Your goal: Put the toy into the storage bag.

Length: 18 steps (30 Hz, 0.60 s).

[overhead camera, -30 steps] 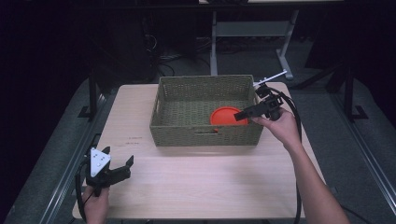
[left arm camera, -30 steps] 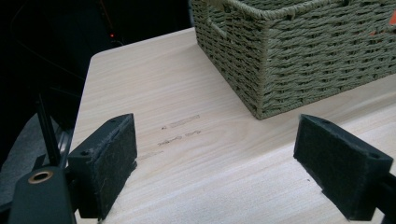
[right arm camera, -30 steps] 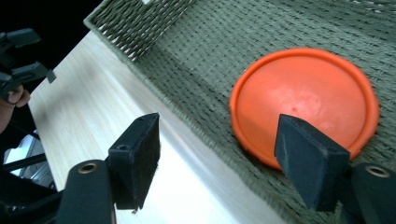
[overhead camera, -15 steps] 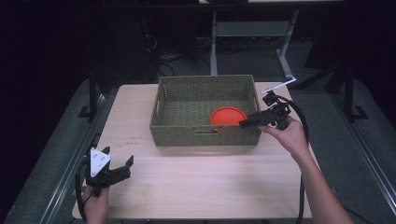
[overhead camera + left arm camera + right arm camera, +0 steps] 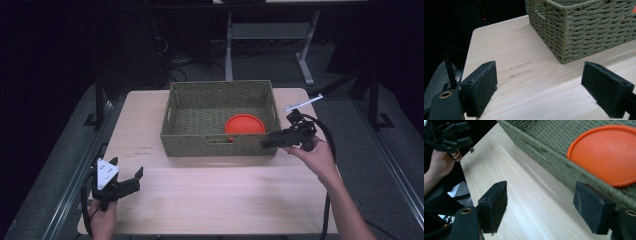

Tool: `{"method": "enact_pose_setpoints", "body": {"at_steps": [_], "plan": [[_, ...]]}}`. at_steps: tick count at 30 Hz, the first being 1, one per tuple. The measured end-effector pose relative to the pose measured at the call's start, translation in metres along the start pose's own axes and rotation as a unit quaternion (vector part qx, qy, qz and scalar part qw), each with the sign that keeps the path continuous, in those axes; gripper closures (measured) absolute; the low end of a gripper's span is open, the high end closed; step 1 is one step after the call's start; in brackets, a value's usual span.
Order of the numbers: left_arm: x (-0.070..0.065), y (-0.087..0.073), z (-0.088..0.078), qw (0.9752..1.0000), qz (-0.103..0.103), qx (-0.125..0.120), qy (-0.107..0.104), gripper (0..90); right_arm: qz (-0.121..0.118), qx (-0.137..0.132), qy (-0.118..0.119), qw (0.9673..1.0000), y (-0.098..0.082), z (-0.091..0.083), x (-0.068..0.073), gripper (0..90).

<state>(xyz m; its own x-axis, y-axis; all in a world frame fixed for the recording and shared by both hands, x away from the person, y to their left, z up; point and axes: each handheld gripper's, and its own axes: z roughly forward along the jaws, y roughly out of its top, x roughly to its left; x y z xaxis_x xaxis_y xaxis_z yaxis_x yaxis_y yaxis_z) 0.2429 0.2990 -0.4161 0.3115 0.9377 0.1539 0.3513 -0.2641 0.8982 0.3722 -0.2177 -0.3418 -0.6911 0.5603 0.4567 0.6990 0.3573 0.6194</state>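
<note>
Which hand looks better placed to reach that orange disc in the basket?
Right. Its hand-held gripper is open at the basket's near right corner, beside the orange disc; the left hand-held gripper sits near the table's front left corner.

basket [image 5: 200, 117]: olive-green woven | plate [image 5: 244, 123]: orange | table [image 5: 220, 200]: pale woodgrain
</note>
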Motion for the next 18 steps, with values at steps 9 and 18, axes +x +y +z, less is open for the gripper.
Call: {"method": "enact_pose_setpoints", "body": {"at_steps": [9,18], "plan": [[0.000,0.000,0.000,1.0000,0.001,0.002,0.001,12.8,0.000,0.000,0.003,1.0000,-0.017,-0.003,-0.002,26.4],[0.000,0.000,0.000,1.0000,0.004,0.003,0.002,12.8,0.005,0.000,0.012,0.9999,-0.036,-0.003,-0.009,25.4]]}}
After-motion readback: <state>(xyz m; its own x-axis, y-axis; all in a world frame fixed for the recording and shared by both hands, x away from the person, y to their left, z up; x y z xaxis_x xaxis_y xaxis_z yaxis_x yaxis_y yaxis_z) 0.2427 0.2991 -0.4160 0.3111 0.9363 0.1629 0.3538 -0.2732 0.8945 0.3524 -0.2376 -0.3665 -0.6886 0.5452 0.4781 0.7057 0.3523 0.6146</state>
